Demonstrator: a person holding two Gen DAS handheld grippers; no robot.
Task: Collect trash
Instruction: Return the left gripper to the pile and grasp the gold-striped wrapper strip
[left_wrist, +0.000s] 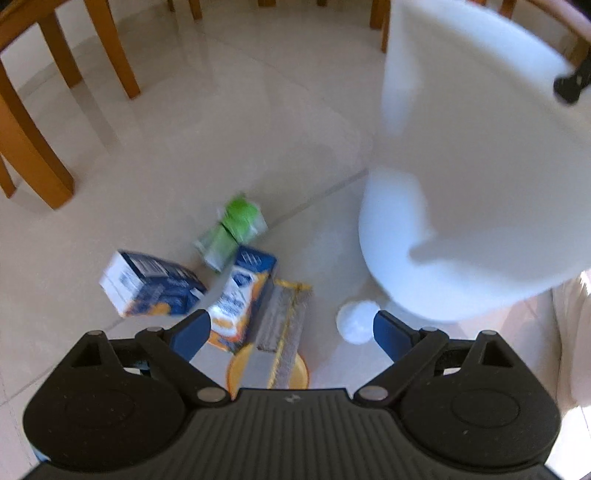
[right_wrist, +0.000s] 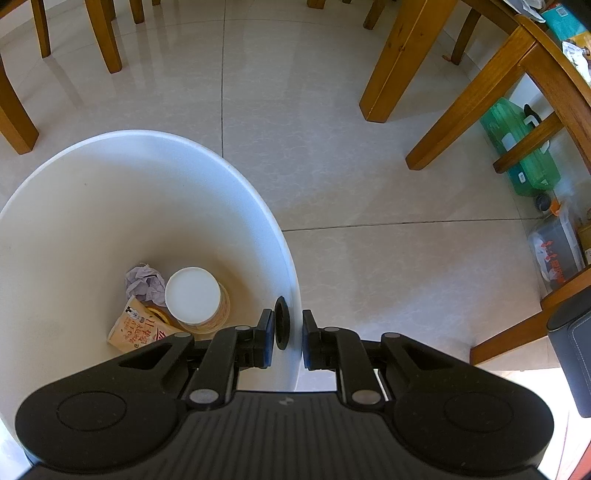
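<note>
R gripper (right_wrist: 288, 341) pinches rim of white bin (right_wrist: 110, 206); bin tilted, holds cup (right_wrist: 194, 297), crumpled paper (right_wrist: 146, 282), snack wrapper (right_wrist: 138, 330). L gripper (left_wrist: 291, 332) spread wide, empty, above floor litter: two blue cartons (left_wrist: 151, 284), green wrapper (left_wrist: 232, 229), foil packet (left_wrist: 284, 321), just beside bin.

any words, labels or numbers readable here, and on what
None reads cleanly.
Orange snack wrapper in the white plastic bin: Chinese characters, too distorted to quote.
Two blue-and-orange cartons on the floor: print blurred.
Green packet: blurred.
Clear storage box by the table: red marks, too small.
</note>
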